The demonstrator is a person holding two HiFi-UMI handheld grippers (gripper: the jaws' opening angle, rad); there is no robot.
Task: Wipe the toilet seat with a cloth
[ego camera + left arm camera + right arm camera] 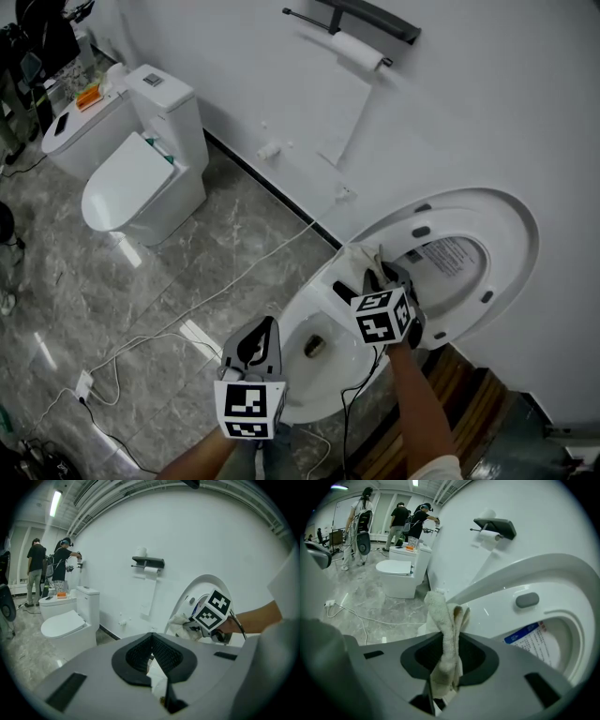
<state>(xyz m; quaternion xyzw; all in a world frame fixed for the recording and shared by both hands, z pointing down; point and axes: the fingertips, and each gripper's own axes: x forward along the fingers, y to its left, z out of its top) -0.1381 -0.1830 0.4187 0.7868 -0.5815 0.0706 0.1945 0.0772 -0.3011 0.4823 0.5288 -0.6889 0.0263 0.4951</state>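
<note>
2 hand-held grippers (pixel 269 323) (pixel 372 272), 1 cloth (pixel 445 639), 1 paper roll (pixel 359 52), 3 people (pixel 362 508) (pixel 399 513) (pixel 423 516), at least 2 toilets (pixel 305 398) (pixel 131 178)

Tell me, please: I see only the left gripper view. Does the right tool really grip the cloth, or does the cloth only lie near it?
Observer: It grips it. In the right gripper view the right tool is shut on the cloth, which stands up folded between its jaws.
Operator: Where is my left tool relative to the toilet?
Observer: In the head view the left tool, shut and empty, is at the front rim of the bowl, apart from the right one.
Operator: Is anything on the floor?
Observer: The head view shows a white cable lying across the floor, left of the bowl.
</note>
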